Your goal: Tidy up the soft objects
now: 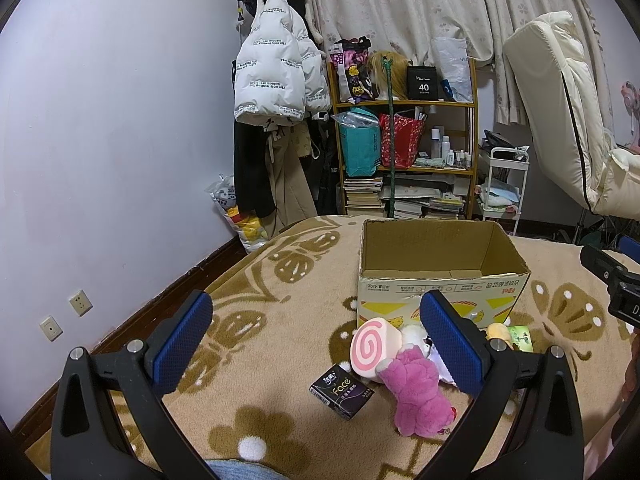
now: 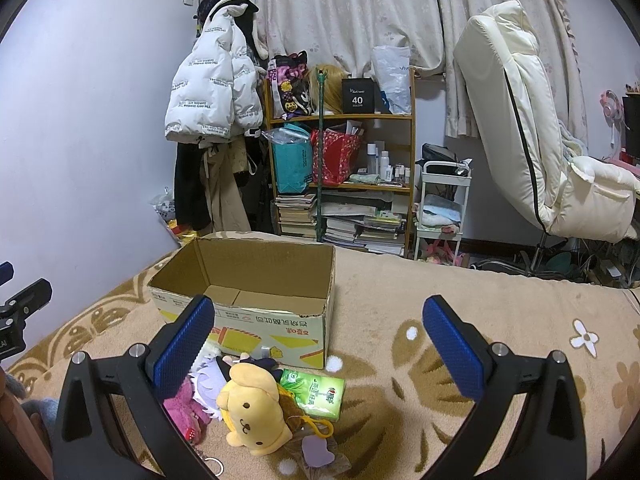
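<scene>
An open cardboard box (image 1: 440, 276) stands empty on the patterned blanket (image 1: 280, 320); it also shows in the right wrist view (image 2: 248, 300). In front of it lie a pink plush bear (image 1: 416, 392), a pink swirl roll cushion (image 1: 374, 346), a dark tissue pack (image 1: 340, 390), a yellow dog plush (image 2: 252, 404) and a green tissue pack (image 2: 316, 394). My left gripper (image 1: 316, 332) is open and empty above the toys. My right gripper (image 2: 318, 336) is open and empty, above the blanket right of the pile.
A wooden shelf (image 2: 340, 152) with bags and books stands behind the bed, with hanging coats (image 1: 276, 80) to its left. A white cart (image 2: 442, 208) and a cream recliner chair (image 2: 528, 128) stand to the right. The wall (image 1: 100, 140) runs along the left.
</scene>
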Motion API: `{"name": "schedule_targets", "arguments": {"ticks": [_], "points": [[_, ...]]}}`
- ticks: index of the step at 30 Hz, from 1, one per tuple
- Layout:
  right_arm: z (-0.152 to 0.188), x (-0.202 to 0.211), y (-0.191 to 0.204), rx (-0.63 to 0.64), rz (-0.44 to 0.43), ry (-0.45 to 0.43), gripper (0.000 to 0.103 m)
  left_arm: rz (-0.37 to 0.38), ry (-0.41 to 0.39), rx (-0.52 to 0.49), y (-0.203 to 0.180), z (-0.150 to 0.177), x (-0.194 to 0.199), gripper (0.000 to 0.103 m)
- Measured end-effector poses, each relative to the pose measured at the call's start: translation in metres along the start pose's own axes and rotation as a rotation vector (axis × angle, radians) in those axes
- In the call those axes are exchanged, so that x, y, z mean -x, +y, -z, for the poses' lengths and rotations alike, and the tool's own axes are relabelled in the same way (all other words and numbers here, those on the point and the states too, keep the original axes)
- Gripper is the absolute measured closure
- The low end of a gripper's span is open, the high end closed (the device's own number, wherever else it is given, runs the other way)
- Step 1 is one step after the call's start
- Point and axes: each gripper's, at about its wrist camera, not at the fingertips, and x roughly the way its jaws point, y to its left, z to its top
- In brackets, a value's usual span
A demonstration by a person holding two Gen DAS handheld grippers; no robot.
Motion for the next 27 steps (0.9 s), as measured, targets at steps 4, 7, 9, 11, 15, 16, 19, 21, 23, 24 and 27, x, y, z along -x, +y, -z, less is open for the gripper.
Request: {"name": "schedule_targets", "arguments": {"ticks": [4, 7, 9, 11, 15, 16, 19, 21, 23, 24, 27], "points": [[-0.0015, 0.0003, 0.0013, 0.000, 0.001, 0.001, 0.000, 0.000, 0.003, 0.000, 0.0001, -0.0004, -0.0005, 0.001], [-0.0015, 0.0005, 0.0016, 0.000, 0.000, 0.001, 0.000, -0.001, 0.003, 0.001, 0.0005, 0.0002, -0.0010, 0.001], [-0.0013, 0.0002, 0.0012, 0.000, 0.002, 0.001, 0.000, -0.001, 0.003, 0.001, 0.0011, 0.0003, -0.0008, 0.001], [-0.0015, 0.0008, 0.0020, 0.000, 0.001, 0.002, 0.000, -0.001, 0.003, 0.000, 0.0001, 0.0000, -0.0010, 0.001], [-0.0011, 0.0000, 0.0008, -0.001, 0.000, 0.000, 0.000, -0.002, 0.004, -0.001, 0.0003, 0.0000, -0.0011, 0.001], [-0.0011, 0.0000, 0.0009, -0.001, 0.001, 0.000, 0.000, -0.001, 0.004, 0.000, 0.0000, 0.0001, -0.0010, 0.001], [-0.0016, -0.0001, 0.0017, 0.001, 0.000, 0.003, 0.000, -0.001, 0.002, -0.001, -0.0002, 0.0001, -0.0009, 0.001], [-0.0014, -0.0002, 0.0015, 0.000, 0.005, 0.002, 0.000, -0.001, 0.002, -0.002, 0.0002, 0.0000, -0.0011, 0.001], [-0.0011, 0.0010, -0.0008, -0.001, 0.004, 0.003, 0.000, -0.002, 0.003, -0.001, 0.0003, 0.0005, -0.0014, 0.001], [-0.0007, 0.0004, -0.0010, -0.001, 0.003, 0.001, 0.000, -0.002, 0.004, 0.000, 0.0009, 0.0006, -0.0015, 0.001], [-0.0008, 0.0004, -0.0010, 0.000, 0.004, 0.003, 0.000, -0.001, 0.002, -0.002, 0.0007, 0.0008, -0.0010, 0.001]]}}
